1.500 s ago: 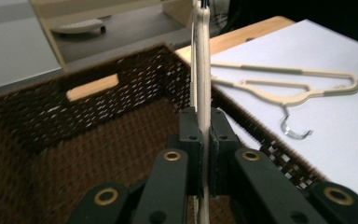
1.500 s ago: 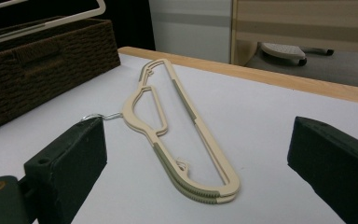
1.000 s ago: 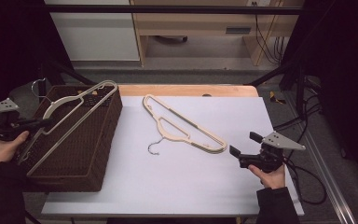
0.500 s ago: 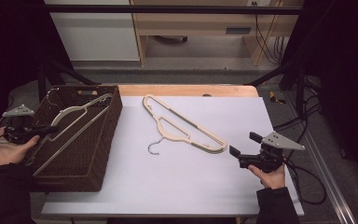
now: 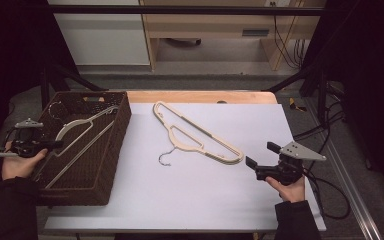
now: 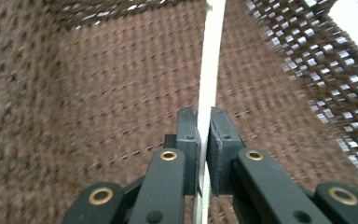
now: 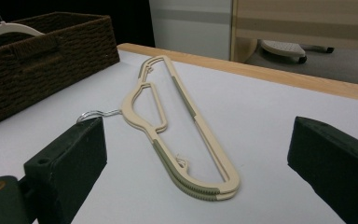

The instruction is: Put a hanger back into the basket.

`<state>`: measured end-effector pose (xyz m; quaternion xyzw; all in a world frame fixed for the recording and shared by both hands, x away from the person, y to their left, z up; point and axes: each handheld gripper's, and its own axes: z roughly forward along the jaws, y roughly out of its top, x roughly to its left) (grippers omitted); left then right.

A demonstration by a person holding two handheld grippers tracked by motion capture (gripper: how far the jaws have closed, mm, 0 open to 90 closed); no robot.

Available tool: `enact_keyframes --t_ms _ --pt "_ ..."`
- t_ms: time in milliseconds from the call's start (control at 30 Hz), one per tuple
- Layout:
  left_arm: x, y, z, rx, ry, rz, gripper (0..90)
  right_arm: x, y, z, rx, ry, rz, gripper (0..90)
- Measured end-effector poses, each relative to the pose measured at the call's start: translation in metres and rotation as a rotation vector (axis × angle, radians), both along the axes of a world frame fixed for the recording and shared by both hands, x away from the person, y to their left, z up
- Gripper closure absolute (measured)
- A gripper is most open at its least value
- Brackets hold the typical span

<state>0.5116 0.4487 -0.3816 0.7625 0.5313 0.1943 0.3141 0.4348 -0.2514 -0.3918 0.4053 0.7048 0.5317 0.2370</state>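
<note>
A pale hanger [image 5: 80,125] lies slanted inside the brown wicker basket [image 5: 111,145] at the table's left end. My left gripper [image 5: 57,145] reaches over the basket's left rim and is shut on the hanger's thin white bar [image 6: 213,56]. That bar runs up between the pads of the left gripper [image 6: 204,114]; the jaws have just eased apart a hair with the bar still held. A second, beige hanger [image 5: 200,137] with a metal hook lies flat on the white table. My right gripper [image 5: 260,154] hovers open just right of its near end, nothing between its fingers; the right gripper [image 7: 198,135] faces this hanger [image 7: 186,112].
The white sheet [image 5: 190,200] covers the table, with a wooden strip [image 5: 200,96] along the far edge. Cables [image 5: 325,130] trail off the right side beside a metal rail. Dark stand legs [image 5: 55,80] rise behind the basket.
My left gripper has sunk and carried its hanger down from the basket's rim into the basket. The right gripper and the beige hanger have stayed put.
</note>
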Motion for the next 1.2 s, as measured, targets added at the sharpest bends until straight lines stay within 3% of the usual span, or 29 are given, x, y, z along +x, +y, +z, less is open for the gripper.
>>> enact_keyframes --t_ms 133,333,600,767,933,1200 --pt "0.001 0.004 -0.001 0.033 0.016 0.054 81.9 0.0 0.0 0.0 0.002 -0.002 0.0 4.8" --pt "0.001 0.011 -0.008 0.026 0.05 0.134 74.2 0.0 0.0 0.0 0.0 -0.001 0.003 4.8" --pt "0.006 0.01 -0.014 0.089 0.119 0.161 59.2 0.0 0.0 0.0 -0.002 -0.001 0.003 4.8" --pt "0.008 0.009 -0.017 0.099 0.136 0.173 52.9 0.0 0.001 -0.001 -0.003 -0.001 0.004 4.8" --pt "0.011 0.009 -0.022 0.125 0.18 0.174 46.3 0.0 0.001 0.0 -0.003 0.0 0.004 4.8" --pt "0.009 0.008 -0.02 0.105 0.173 0.175 41.8 -0.001 0.0 0.0 -0.002 -0.004 0.008 4.7"
